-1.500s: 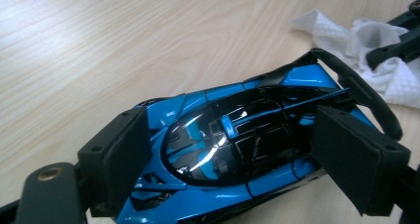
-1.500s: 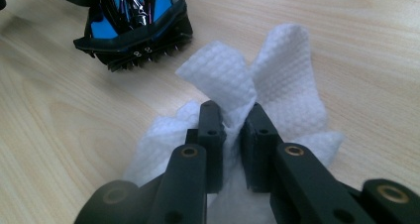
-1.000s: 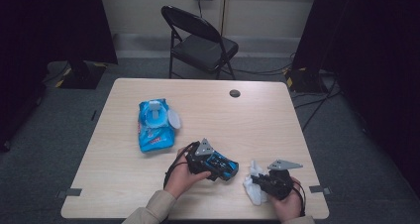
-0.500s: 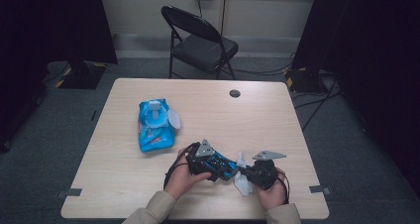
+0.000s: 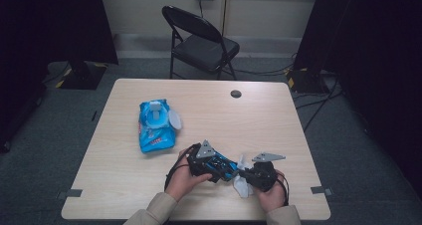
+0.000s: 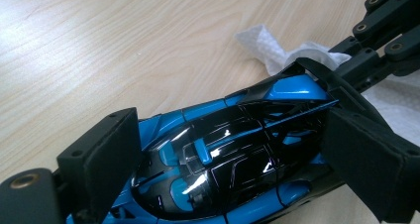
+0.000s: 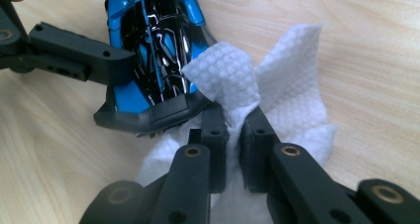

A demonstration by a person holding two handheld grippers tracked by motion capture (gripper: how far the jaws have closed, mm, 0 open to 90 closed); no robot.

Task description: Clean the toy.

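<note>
High view: blue wipes pack (image 5: 157, 126) with lid open, well left of the toy car (image 5: 219, 166); folding chair (image 5: 203, 42) far behind it.

Left gripper view: left gripper (image 6: 233, 159) clamped on car's flanks.

Right gripper view: right gripper (image 7: 235, 130) pinching white wipe (image 7: 277, 95), touching car's rear.

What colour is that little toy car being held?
The toy car is bright blue with glossy black panels, clearest in the left gripper view.
</note>
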